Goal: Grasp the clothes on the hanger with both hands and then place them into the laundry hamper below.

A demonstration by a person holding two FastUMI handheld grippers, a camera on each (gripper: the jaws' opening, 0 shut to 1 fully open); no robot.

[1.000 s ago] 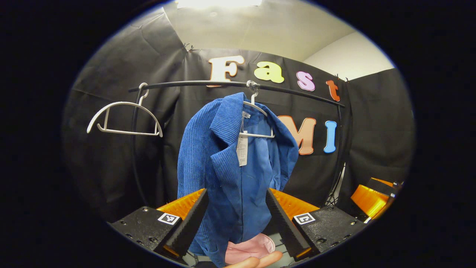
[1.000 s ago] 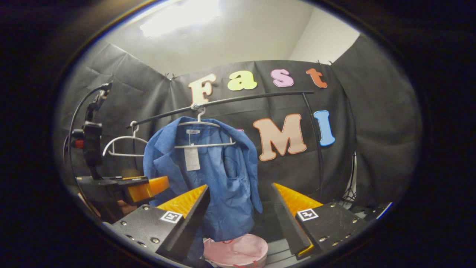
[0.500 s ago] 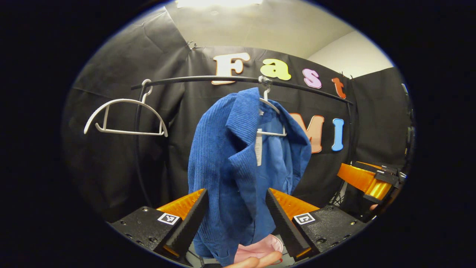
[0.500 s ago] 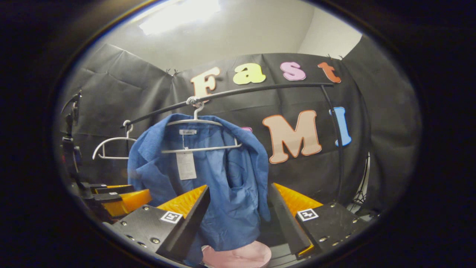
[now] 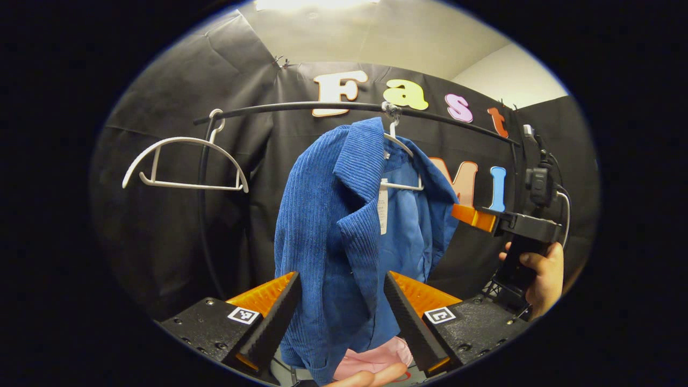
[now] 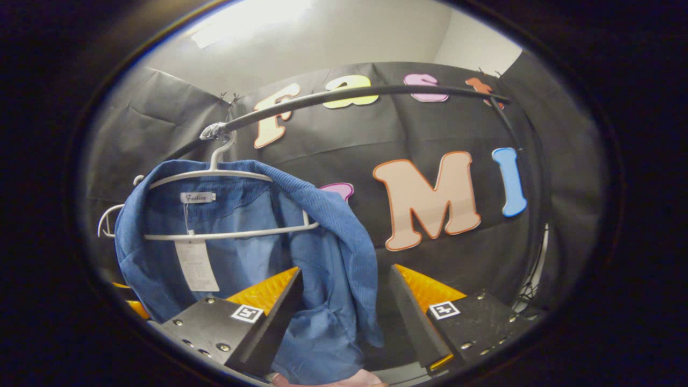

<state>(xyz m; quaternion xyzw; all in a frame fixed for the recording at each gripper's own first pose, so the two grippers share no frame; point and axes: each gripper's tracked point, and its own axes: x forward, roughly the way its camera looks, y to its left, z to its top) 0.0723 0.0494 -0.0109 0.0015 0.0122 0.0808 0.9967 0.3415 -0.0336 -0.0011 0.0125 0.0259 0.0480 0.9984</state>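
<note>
at the far left of the left gripper view an empty white plastic hanger (image 5: 185,164) hangs from the curved black metal rail (image 5: 301,106), spare and out of the way. next along, the blue corduroy jacket (image 5: 344,236) hangs on its own white hanger (image 5: 400,161), whose hook sits on the rail, so the garment's weight is carried from above and its front falls open. the left gripper (image 5: 339,317) is level with the jacket's lower front, its jaws spread wide with the cloth showing between them (whether they touch it i cannot tell); that placement looks chosen to catch one front panel. below, a pink round laundry hamper (image 5: 376,357) waits under the jacket, ready for a straight drop. to the right, the right gripper (image 5: 473,217), held in a person's hand (image 5: 540,274), reaches toward the jacket's far shoulder. in the right gripper view its jaws also stand open, with the jacket's edge between them, not yet pinched.
</note>
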